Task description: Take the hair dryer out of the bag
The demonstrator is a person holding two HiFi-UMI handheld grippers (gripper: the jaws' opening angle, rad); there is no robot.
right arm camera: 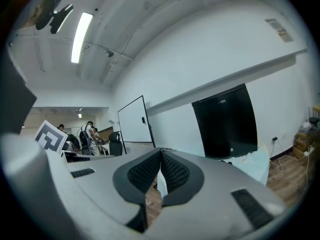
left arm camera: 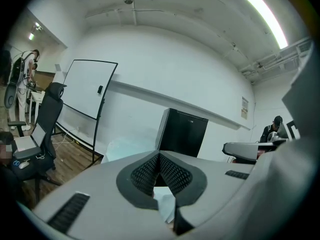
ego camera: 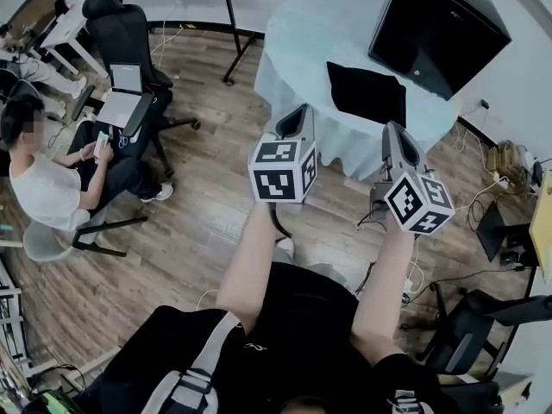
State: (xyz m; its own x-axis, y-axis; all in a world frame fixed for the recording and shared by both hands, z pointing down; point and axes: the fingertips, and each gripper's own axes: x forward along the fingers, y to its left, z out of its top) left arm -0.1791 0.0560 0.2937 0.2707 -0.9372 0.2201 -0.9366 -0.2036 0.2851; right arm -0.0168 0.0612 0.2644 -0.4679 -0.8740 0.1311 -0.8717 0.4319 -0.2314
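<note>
A flat black bag (ego camera: 366, 91) lies on a round table with a pale blue cloth (ego camera: 302, 33), ahead of both grippers. No hair dryer shows in any view. My left gripper (ego camera: 295, 115) hangs in the air short of the table's near edge, jaws shut and nothing between them. My right gripper (ego camera: 395, 132) is beside it, just below the bag's near side, also shut and empty. The left gripper view shows the left gripper (left arm camera: 159, 156) with its pads meeting, the table (left arm camera: 127, 149) beyond. The right gripper (right arm camera: 161, 154) likewise has its pads together.
A large black screen (ego camera: 435, 28) stands behind the table. A person (ego camera: 43, 179) sits at the left near a black office chair (ego camera: 125, 33) with a laptop on it. Cables and boxes (ego camera: 509, 158) lie on the floor at the right; another chair (ego camera: 470, 335) is at lower right.
</note>
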